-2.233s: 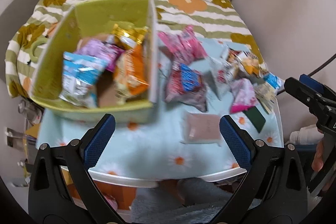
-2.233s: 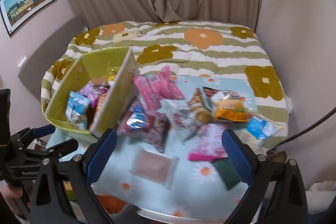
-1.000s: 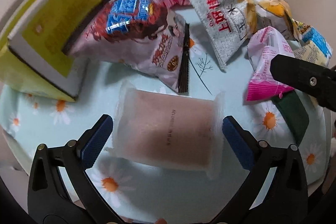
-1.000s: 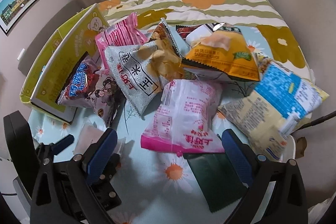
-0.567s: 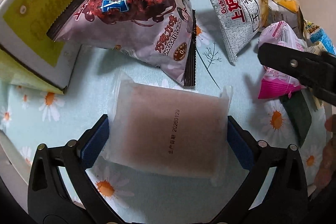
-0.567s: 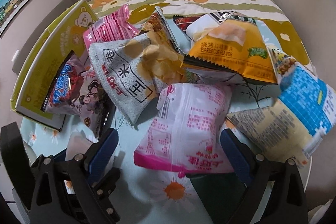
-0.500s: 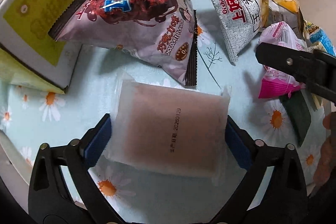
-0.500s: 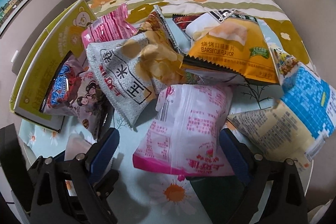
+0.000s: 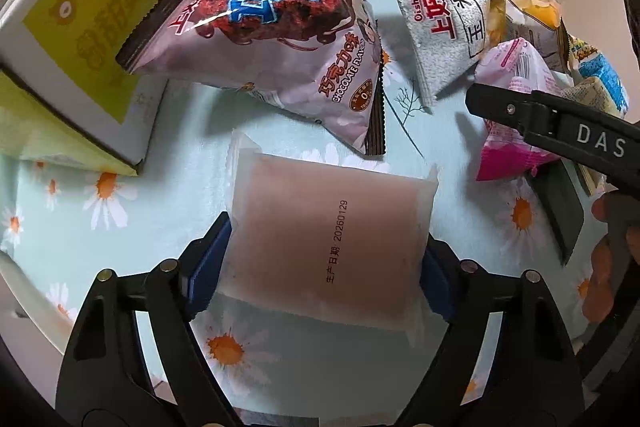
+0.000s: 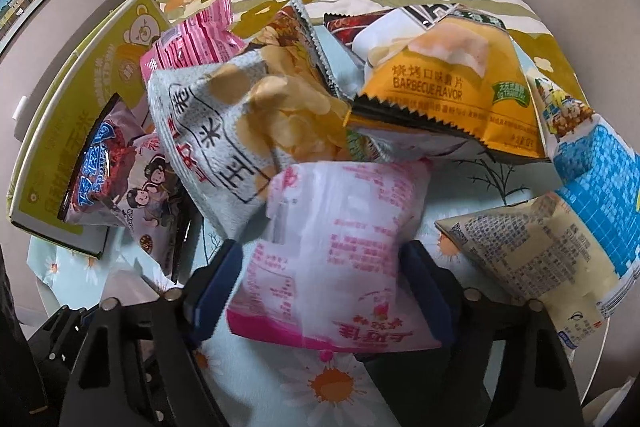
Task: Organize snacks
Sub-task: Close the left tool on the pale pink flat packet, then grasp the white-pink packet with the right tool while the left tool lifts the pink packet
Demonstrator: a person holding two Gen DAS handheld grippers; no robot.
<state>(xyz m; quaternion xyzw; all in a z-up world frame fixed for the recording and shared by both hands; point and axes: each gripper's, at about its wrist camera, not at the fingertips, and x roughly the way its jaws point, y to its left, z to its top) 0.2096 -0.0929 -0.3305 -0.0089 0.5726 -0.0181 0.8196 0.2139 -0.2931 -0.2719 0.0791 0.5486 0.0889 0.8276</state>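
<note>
While its jaws are closing, the left gripper (image 9: 322,267) has its blue pads against both edges of a frosted translucent pouch of brownish filling (image 9: 328,239), stamped "20260129", lying flat on the daisy-print tablecloth (image 9: 80,211). The right gripper (image 10: 320,285) is likewise closing, its pads touching the sides of a pink-and-white snack bag (image 10: 340,255) printed in pink Chinese text. Nearby lie a purple "Spongy Crunch, Chocolate Flavor" bag (image 9: 272,39), a grey "Oishi" bag (image 9: 444,19) and an orange "Barbecue Flavor" bag (image 10: 444,95), beside a yellow-green cardboard box (image 9: 76,39).
</note>
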